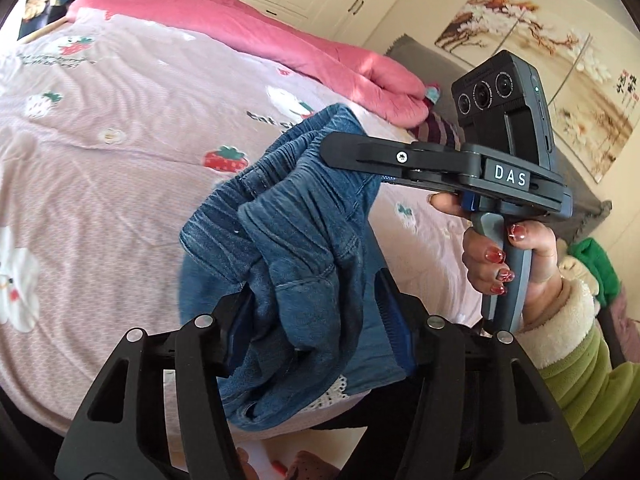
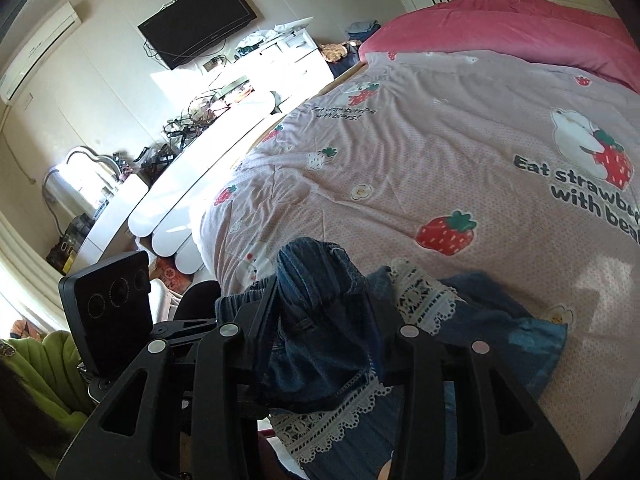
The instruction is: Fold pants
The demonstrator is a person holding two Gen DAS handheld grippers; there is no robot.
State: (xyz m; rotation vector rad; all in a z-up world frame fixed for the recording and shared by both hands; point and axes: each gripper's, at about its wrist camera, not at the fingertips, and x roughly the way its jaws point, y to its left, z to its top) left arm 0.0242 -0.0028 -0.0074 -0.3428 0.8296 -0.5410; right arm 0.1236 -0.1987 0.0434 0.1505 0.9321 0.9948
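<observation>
Blue denim pants [image 1: 288, 248] with white lace trim hang bunched above the pink strawberry-print bed [image 1: 120, 152]. My left gripper [image 1: 316, 304] is shut on a fold of the denim near the waistband. My right gripper [image 1: 344, 148] shows from the side in the left wrist view, shut on the elastic waistband. In the right wrist view my right gripper [image 2: 324, 300] clamps the dark denim [image 2: 320, 344]. The lace-trimmed rest of the pants [image 2: 424, 300] trails onto the bed [image 2: 440, 152] at the near edge.
A folded pink quilt [image 1: 248, 28] lies along the far side of the bed. A grey headboard [image 1: 432, 60] and a wall painting stand at the right. A white desk [image 2: 200, 168] with clutter, a wall TV and an air conditioner are left of the bed.
</observation>
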